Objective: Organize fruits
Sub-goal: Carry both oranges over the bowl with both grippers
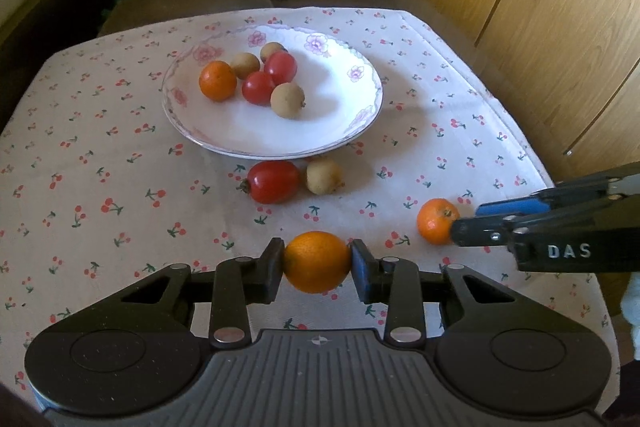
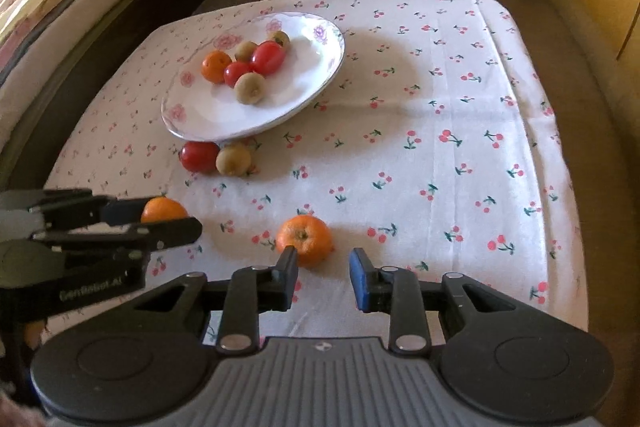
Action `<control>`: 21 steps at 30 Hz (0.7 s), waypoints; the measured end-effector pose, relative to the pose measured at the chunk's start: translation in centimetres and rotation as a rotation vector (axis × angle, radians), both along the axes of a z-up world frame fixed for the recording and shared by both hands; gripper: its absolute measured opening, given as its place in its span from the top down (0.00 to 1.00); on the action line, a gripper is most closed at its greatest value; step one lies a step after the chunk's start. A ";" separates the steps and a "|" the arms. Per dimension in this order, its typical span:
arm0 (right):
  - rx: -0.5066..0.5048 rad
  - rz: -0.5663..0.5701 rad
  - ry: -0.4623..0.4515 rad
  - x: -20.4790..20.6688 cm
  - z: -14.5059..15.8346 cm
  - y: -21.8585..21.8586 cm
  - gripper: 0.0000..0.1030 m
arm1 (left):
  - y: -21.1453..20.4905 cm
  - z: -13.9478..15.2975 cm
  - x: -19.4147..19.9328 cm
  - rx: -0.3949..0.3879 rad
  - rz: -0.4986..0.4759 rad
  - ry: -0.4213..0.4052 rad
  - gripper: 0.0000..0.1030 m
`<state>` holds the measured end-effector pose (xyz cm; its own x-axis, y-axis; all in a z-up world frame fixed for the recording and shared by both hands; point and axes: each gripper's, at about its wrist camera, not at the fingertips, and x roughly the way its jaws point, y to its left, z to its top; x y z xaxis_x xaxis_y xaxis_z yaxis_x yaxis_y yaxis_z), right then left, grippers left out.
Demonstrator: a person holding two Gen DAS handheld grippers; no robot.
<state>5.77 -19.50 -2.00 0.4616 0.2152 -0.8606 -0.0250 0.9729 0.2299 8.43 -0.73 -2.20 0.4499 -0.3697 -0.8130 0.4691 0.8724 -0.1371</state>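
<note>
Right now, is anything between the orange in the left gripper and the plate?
Yes. A red tomato and a small brown fruit lie on the cloth just before the plate, between it and the orange in the left gripper.

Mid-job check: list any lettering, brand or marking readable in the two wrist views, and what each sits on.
"DAS" in raised pale letters on the side of the right gripper, seen from the left wrist view.
"GenRobot.AI", faint and slightly blurred, on the side of the left gripper, seen from the right wrist view.
A small round emblem on each camera's own gripper body is too small to read.
No text on the plate or tablecloth.
</note>
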 end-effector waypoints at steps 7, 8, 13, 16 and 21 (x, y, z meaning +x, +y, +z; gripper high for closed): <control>-0.079 0.032 0.000 1.4 -1.1 1.9 0.57 | -0.3 -0.3 0.3 -0.003 0.013 0.020 0.58; -0.101 0.036 -0.013 1.5 -1.1 2.1 0.57 | -0.4 -0.4 0.4 0.000 0.015 0.023 0.58; -0.130 0.055 -0.014 1.6 -1.1 2.5 0.65 | -0.5 -0.4 0.6 -0.004 0.026 0.028 0.58; -0.135 0.063 -0.007 1.3 -1.0 2.7 0.66 | -0.4 -0.3 0.4 -0.010 0.037 0.033 0.58; -0.126 0.063 -0.025 0.3 0.1 2.7 0.66 | -0.2 0.6 -0.1 -0.026 0.072 0.034 0.58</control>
